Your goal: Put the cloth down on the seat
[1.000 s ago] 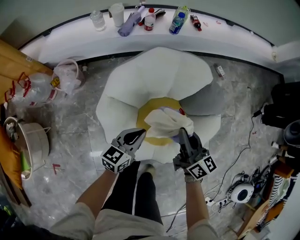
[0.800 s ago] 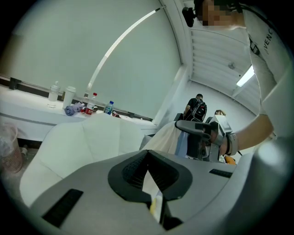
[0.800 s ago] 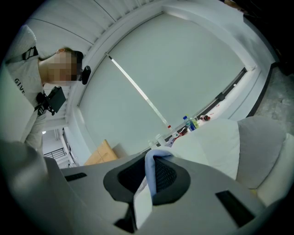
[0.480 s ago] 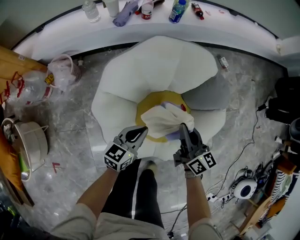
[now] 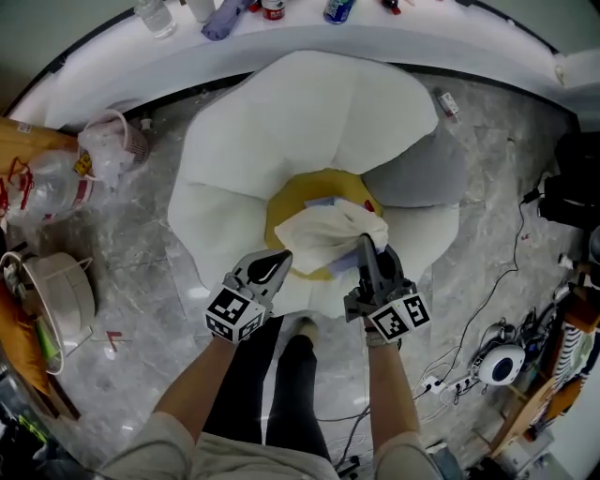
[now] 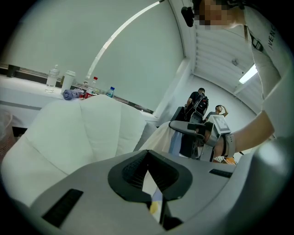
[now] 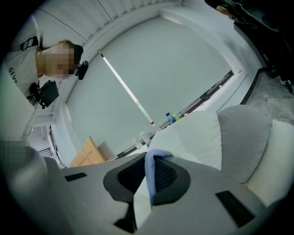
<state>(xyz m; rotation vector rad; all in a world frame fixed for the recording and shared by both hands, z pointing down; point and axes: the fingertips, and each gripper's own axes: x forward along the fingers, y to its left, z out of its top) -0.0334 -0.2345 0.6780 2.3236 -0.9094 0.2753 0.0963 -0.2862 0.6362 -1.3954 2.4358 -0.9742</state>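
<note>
Pinching opposite edges of the cloth (image 5: 328, 236), the left gripper (image 5: 282, 261) and right gripper (image 5: 365, 246) are both clamped on it, so it hangs spread just over the yellow seat (image 5: 285, 202), probably to land flat

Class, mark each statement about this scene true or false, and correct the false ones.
1. Both grippers hold the cloth over the seat. True: the left gripper and the right gripper are each shut on it.
2. The cloth is black. False: it is cream with a pale blue edge.
3. Bottles stand on the ledge behind the chair. True.
4. The chair is red all over. False: it is mostly white, with a yellow seat.
</note>
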